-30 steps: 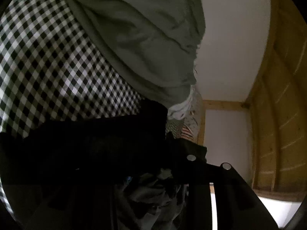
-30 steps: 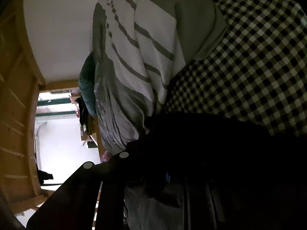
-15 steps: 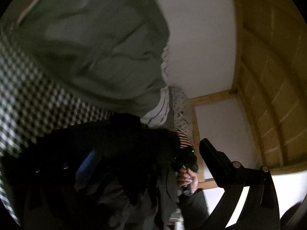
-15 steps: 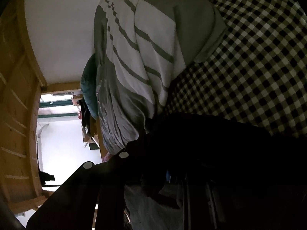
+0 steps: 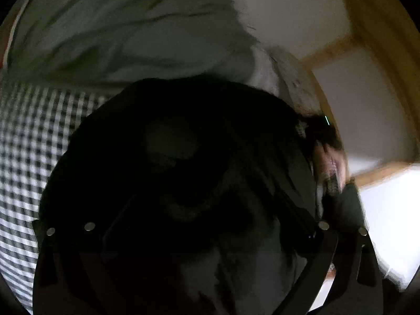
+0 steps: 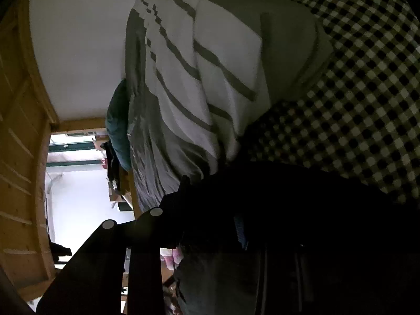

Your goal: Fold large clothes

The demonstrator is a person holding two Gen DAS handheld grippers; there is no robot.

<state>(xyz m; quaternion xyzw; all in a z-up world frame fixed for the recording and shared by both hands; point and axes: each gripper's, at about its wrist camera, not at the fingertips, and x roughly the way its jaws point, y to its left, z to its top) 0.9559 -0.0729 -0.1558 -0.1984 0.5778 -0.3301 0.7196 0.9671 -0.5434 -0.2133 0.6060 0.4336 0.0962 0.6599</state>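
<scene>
A black garment [image 5: 197,144] lies bunched on the black-and-white checked sheet [image 5: 31,144]. My left gripper [image 5: 207,225] hangs above it, wide open, its two fingers far apart at the lower corners and nothing pinched. In the right wrist view the same garment [image 6: 302,197] fills the lower right. My right gripper [image 6: 236,210] is opening with the cloth between its jaws. Its one visible finger [image 6: 147,236] has its tip just off the cloth's edge, and the other finger is lost in the dark. A hand [image 5: 330,162] shows at the garment's right edge.
A grey-green duvet [image 5: 118,26] is heaped behind the garment; from the right it shows as a grey-striped duvet [image 6: 197,78] with a teal pillow [image 6: 118,131] behind it. Wooden slats [image 6: 23,131] and white walls close in the bed.
My left gripper let go of the black garment, opened wide, rose and rolled. The right gripper kept its place, and its visible finger edged off the cloth.
</scene>
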